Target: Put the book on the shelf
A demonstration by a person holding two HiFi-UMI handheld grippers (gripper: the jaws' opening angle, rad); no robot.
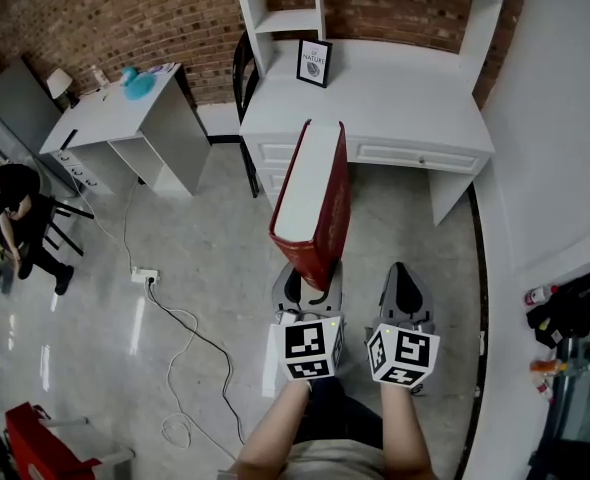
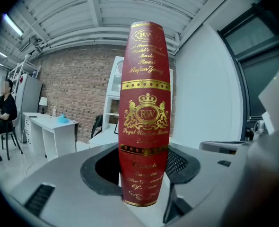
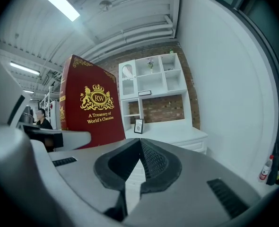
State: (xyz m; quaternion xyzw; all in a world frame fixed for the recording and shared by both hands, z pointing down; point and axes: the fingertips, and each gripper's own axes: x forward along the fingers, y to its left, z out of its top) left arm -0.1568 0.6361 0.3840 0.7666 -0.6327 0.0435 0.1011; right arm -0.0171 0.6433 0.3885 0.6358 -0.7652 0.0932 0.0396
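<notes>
A thick red book (image 1: 315,208) with gold lettering stands upright in my left gripper (image 1: 310,290), which is shut on its lower end. In the left gripper view the book's spine (image 2: 145,112) rises between the jaws. The right gripper (image 1: 405,293) is beside it, shut and holding nothing; in its own view its jaws (image 3: 138,167) meet, and the book's front cover (image 3: 90,108) shows to the left. The white desk with shelf unit (image 1: 375,88) stands ahead against the brick wall; its shelf compartments (image 3: 151,82) hold small items.
A framed picture (image 1: 314,62) stands on the desk. A second white desk (image 1: 125,118) is at the left, a seated person (image 1: 15,208) further left. A power strip and cable (image 1: 165,308) lie on the floor. A white wall (image 1: 565,118) is to the right.
</notes>
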